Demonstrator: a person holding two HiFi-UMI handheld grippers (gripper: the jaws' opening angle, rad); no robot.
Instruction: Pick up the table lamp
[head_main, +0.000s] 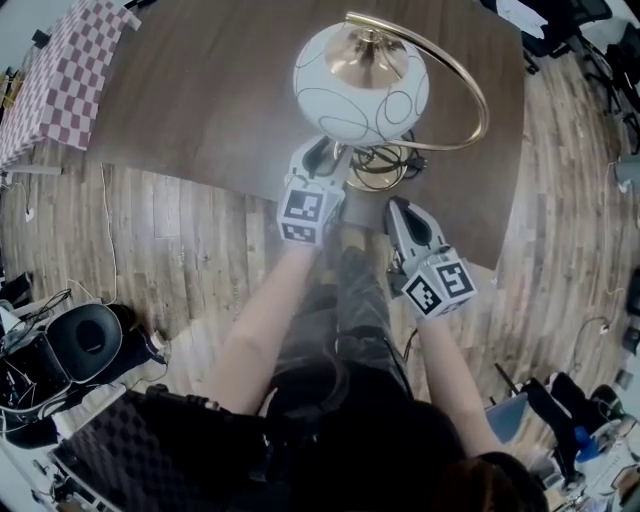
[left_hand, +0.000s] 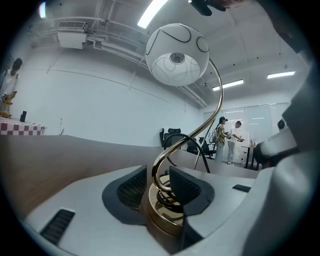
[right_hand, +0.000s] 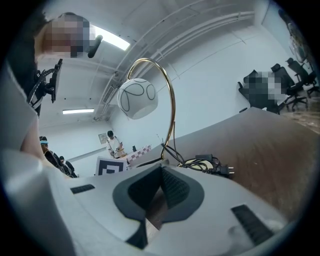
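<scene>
We have one lamp (head_main: 360, 85), standing on the brown worktop (head_main: 200, 90) at 12 o'clock. Only our left gripper (left_hand: 157, 176) view shows its gold base between the fingers, which are spread wide either side. Our right gripper (right_hand: 161, 172), at the lamp's 5 o'clock, has its fingers closed on nothing. Only its view shows the black plug (right_hand: 225, 171).

The left gripper (head_main: 335, 152) and right gripper (head_main: 396, 206) have pale grey shells, dark ribbed pads (left_hand: 131, 187), black-and-white marker cubes (head_main: 307, 212); the person wears a dark top (head_main: 340, 430), mottled grey trousers (head_main: 350, 300).

Right claw (right_hand: 161, 174) (jaws together) faces the table lamp (right_hand: 138, 98).
</scene>
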